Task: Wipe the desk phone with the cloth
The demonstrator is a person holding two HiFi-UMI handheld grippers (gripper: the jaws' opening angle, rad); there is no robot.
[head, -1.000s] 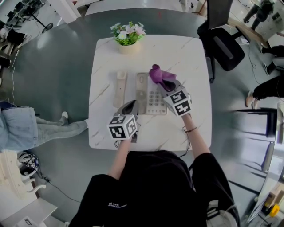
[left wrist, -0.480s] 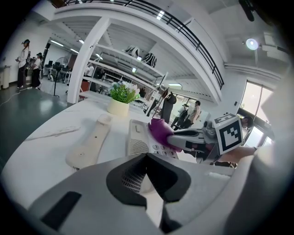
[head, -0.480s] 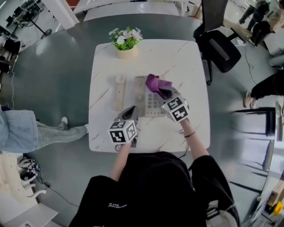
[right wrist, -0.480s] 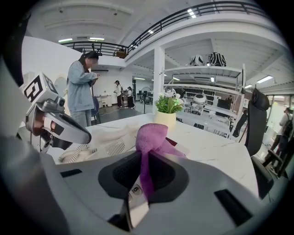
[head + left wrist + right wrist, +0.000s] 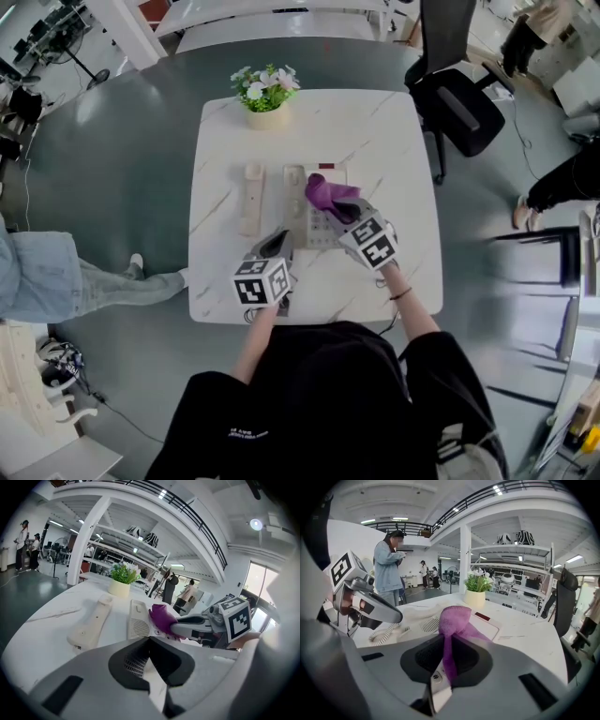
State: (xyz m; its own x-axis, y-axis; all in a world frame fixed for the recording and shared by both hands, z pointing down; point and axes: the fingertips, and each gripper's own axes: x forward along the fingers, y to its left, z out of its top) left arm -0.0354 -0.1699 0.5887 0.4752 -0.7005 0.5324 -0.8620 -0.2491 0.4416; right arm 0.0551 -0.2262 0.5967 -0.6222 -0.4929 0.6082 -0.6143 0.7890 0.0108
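The beige desk phone (image 5: 296,202) lies on the white marble table (image 5: 375,141), and its handset (image 5: 250,197) rests off the cradle to its left. My right gripper (image 5: 345,214) is shut on a purple cloth (image 5: 326,192) that is bunched over the keypad. The right gripper view shows the cloth (image 5: 456,618) rising from the closed jaws (image 5: 448,638) over the phone (image 5: 486,626). My left gripper (image 5: 277,242) sits shut at the phone's near left corner with nothing between its fingers. Its own view shows the speaker grille (image 5: 139,626), the handset (image 5: 91,625) and the cloth (image 5: 161,617).
A potted plant (image 5: 265,94) stands at the table's far edge. The coiled cord (image 5: 386,633) lies by the phone's near left side. A black office chair (image 5: 464,94) is beyond the right corner, and a person's jeans leg (image 5: 66,281) is on the floor to the left.
My right gripper has drawn the cloth from the phone's far right corner toward me, over the keypad. The left gripper has stayed by the near left corner.
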